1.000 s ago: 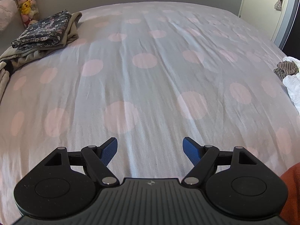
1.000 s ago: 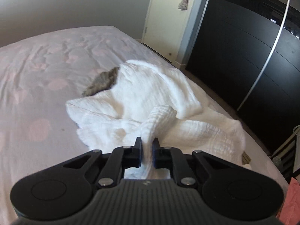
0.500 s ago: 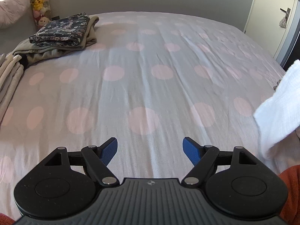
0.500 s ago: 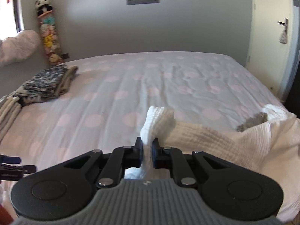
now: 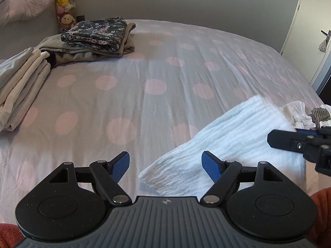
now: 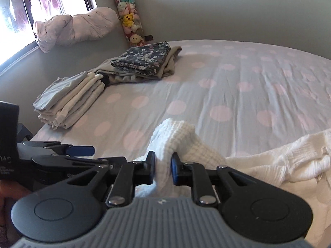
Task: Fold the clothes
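Observation:
A white crinkled garment point(image 6: 175, 136) is bunched between the fingers of my right gripper point(image 6: 163, 168), which is shut on it. The rest of it trails off to the right over the bed point(image 6: 279, 159). In the left wrist view the same white garment point(image 5: 233, 142) hangs stretched across the lower right, with the right gripper point(image 5: 298, 142) at the frame's right edge. My left gripper point(image 5: 165, 166) is open just above the polka-dot sheet, with the garment's lower corner reaching in between its blue fingertips point(image 5: 122, 165).
The bed point(image 5: 155, 78) has a grey sheet with pink dots. Folded pale clothes point(image 5: 20, 82) lie at the left edge. A floral folded piece on a beige one point(image 5: 97, 35) sits at the back left. A small heap of unfolded clothes point(image 5: 310, 115) lies far right.
The right gripper has carried the white garment leftward from the heap toward the middle of the bed. Both views have swung left. The garment now reaches in front of the left gripper.

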`<state>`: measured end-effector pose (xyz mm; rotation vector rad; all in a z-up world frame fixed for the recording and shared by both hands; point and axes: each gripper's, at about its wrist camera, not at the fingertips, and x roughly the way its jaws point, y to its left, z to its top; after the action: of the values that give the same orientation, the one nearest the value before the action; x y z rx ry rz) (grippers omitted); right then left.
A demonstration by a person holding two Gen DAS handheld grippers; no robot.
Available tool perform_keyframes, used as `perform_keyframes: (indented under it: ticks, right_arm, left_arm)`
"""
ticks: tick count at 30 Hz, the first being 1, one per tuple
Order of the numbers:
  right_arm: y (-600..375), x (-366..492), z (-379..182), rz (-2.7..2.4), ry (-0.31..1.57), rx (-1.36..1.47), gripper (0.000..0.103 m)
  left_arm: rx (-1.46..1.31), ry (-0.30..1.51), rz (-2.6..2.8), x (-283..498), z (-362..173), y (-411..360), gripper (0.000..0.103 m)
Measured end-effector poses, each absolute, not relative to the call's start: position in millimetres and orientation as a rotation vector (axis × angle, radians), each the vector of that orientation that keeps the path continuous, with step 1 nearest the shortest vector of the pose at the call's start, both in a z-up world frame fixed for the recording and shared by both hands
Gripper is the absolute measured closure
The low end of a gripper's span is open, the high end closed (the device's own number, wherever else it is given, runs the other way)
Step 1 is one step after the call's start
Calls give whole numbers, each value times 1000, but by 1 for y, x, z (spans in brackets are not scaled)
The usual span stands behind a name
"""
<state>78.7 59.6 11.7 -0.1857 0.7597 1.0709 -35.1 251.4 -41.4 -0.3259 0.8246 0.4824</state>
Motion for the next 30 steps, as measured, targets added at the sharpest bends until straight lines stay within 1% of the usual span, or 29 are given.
perform_keyframes:
  ticks: [3,6,9,13,16,22,24,30]
  right_arm:
    - [45,86,7,1028,762,-183,62]
    - [24,93,2,972,770,-167,55]
    - [4,103,-5,910,782,-170,52]
    - [-19,118,-18,823,815,-176,50]
    - [-31,130,-27,765,843,-186,47]
    - [-41,152,-45,689,873,-227,38]
    - [-42,160,-51,682,892,-222,32]
    - [-35,186,-68,692,978,-192,32]
  left_arm:
    - [-315,834,468,-32,-44,247,27]
    - [-302,840,443,-27,-45,239,27]
    - [-281,851,422,-21,-48,232,27]
    - [-265,874,402,-16,-55,224,27]
    - [-253,894,386,-9,-61,219,27]
    - [-230,938,349,8,-76,211,27]
    - [-222,953,337,13,-81,208,27]
    - [-209,1018,318,33,-106,205,27]
